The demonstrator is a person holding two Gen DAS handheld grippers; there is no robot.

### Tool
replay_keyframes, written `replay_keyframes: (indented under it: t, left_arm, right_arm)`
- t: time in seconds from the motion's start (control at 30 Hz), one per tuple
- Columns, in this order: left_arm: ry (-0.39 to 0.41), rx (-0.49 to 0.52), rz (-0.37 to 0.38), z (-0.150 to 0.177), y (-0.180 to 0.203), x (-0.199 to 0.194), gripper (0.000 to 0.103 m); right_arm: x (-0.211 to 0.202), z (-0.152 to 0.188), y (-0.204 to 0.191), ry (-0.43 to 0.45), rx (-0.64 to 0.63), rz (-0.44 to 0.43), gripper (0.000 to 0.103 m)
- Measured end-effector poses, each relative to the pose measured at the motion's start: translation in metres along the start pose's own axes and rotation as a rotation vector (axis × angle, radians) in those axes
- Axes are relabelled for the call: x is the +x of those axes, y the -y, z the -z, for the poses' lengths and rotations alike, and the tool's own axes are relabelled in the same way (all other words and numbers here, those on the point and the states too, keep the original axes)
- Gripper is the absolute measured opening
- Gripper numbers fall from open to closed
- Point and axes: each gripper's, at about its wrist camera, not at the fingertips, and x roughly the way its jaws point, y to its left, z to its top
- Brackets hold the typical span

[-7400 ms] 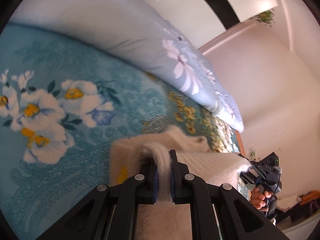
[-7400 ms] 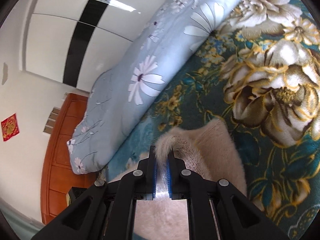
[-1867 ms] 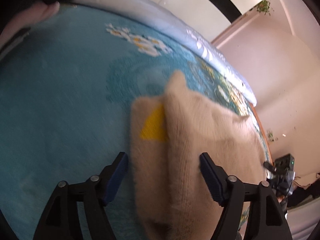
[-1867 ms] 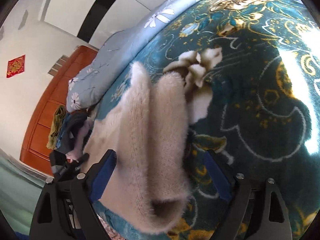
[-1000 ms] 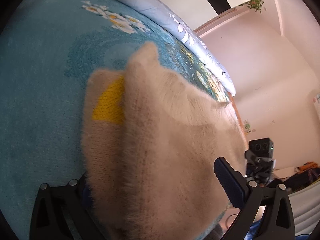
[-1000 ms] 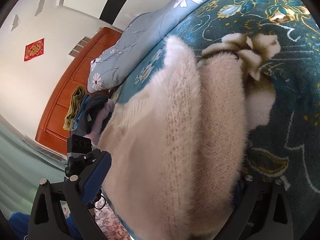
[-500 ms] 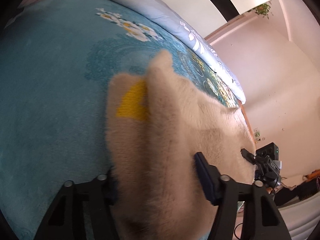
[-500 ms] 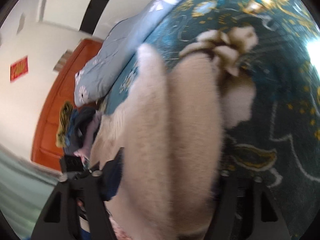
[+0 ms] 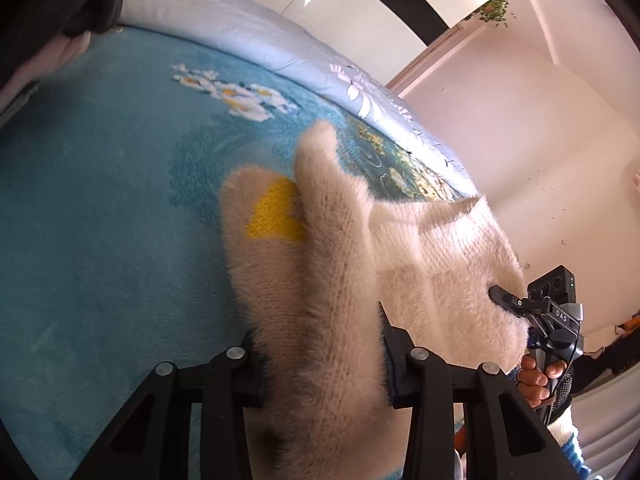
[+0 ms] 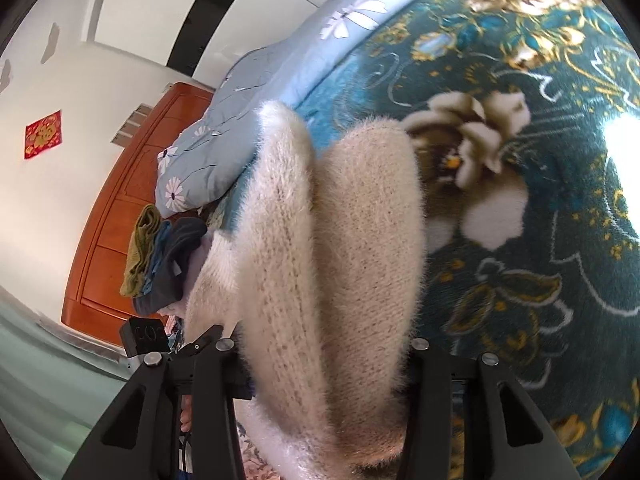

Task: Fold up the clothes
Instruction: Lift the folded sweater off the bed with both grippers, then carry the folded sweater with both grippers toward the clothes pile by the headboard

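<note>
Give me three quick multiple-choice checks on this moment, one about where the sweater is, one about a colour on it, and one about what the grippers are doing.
1. Where does the sweater lie?
A. on the floor
B. on the blue flowered blanket
C. on the wooden cabinet

2. What colour is the patch on the sweater?
A. red
B. green
C. yellow

3. How does the left gripper stand?
A. its fingers on either side of a thick fold of the sweater
B. shut on nothing, clear of the sweater
C. holding a hanger

Answers:
1. B, as the blanket shows all round the cream knit in both views.
2. C, a yellow patch shows near the sweater's far edge in the left view.
3. A, the bunched knit fills the gap between the fingers; the right gripper stands the same way.
</note>
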Motion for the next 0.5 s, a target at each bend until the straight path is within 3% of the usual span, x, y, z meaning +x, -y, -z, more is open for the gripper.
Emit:
replay_keyframes:
  t: [0.27,0.5]
  left_arm:
    - [0.081,0.071,-0.013,-0.018,0.007,-0.071,0.042]
    - [0.207,0.144,-0.043,-0.044,0.019,-0.154,0.042]
  right_arm:
    - [0.000,0.008,-0.049,0.018,-0.050,-0.061,0.046]
    - [0.003,0.004,-0.118,0.044,-0.144,-0.148,0.046]
